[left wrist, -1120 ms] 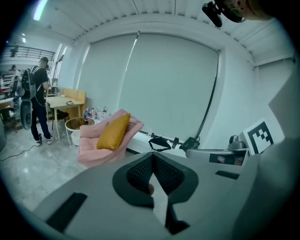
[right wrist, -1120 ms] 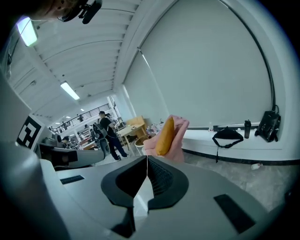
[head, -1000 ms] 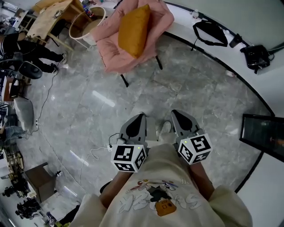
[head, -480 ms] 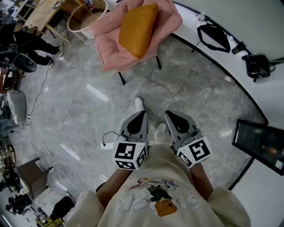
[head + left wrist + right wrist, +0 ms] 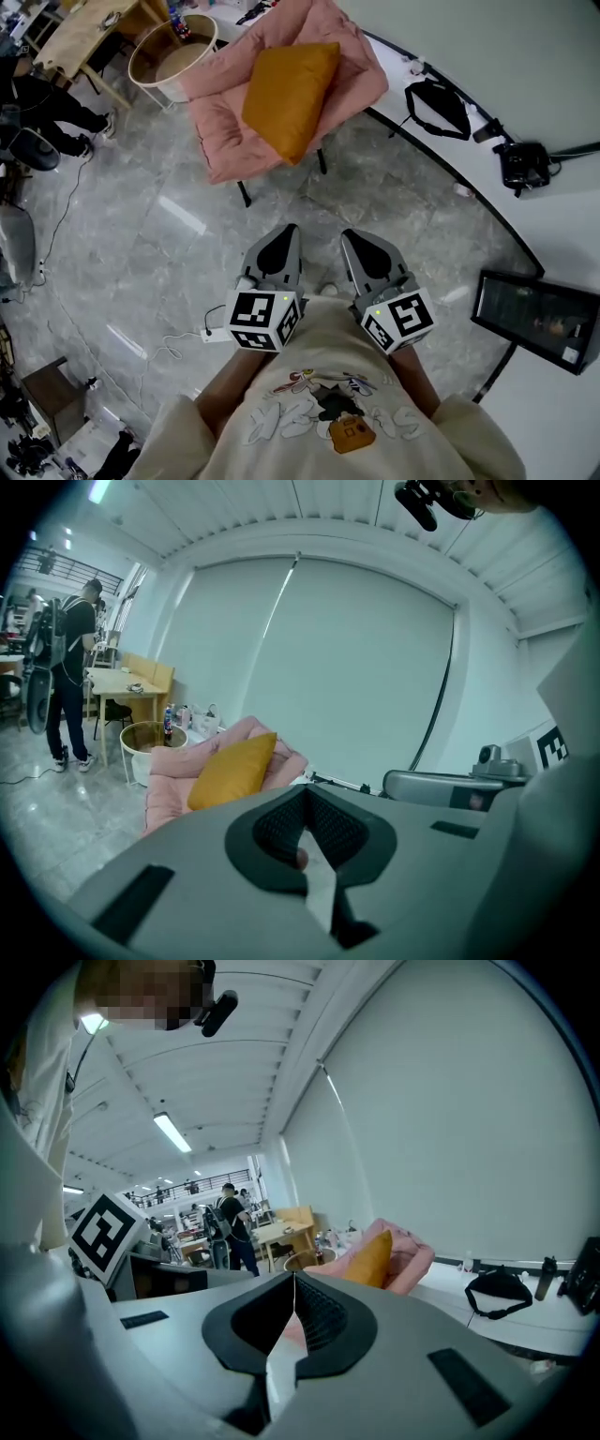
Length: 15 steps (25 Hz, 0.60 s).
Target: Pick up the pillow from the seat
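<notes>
While left tongs [image 5: 281,234], right tongs [image 5: 354,237] sit closed | pillow [image 5: 289,98] 1 | seat [image 5: 221,131] 1

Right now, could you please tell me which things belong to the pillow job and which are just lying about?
Job: pillow, pink chair, left gripper, right gripper.
Lying about: black bag, round basket, wooden table, camera.

- I see the pillow [image 5: 288,97]: mustard-orange, roughly rectangular and plump.
- It leans tilted against the backrest, with its lower corner on the seat [image 5: 217,141].
- The seat is a pink padded armchair on thin dark legs. Its cover looks loosely draped, but I cannot confirm this.
</notes>
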Tool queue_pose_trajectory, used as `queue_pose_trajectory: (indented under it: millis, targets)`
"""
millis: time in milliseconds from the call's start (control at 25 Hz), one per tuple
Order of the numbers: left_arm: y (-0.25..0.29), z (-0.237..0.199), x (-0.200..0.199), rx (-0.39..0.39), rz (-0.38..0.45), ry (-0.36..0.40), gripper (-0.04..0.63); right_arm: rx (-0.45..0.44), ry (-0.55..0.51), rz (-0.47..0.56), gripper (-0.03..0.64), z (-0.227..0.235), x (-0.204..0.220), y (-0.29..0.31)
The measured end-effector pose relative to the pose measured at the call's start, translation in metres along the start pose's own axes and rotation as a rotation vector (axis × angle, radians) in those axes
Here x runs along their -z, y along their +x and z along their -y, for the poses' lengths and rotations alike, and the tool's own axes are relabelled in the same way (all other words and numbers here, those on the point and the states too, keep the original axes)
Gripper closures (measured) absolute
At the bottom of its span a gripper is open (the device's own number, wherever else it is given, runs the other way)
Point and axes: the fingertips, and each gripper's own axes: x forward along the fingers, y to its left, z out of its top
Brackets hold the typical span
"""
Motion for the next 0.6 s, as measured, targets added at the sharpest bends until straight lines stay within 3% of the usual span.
queue_pose_trajectory:
  millis: [280, 600]
  targets:
    - [0.023, -0.057, -0.043, 0.025, 0.041, -0.024, 0.592, 0.069, 0.063, -0.010, 0.597, 0.006, -0.017, 0.062]
    - [0.044, -0.123, -0.067, 0.042, 0.055, -0.058, 0.591, 0.115, 0.057, -0.014, 0.597, 0.004, -0.032, 0.125]
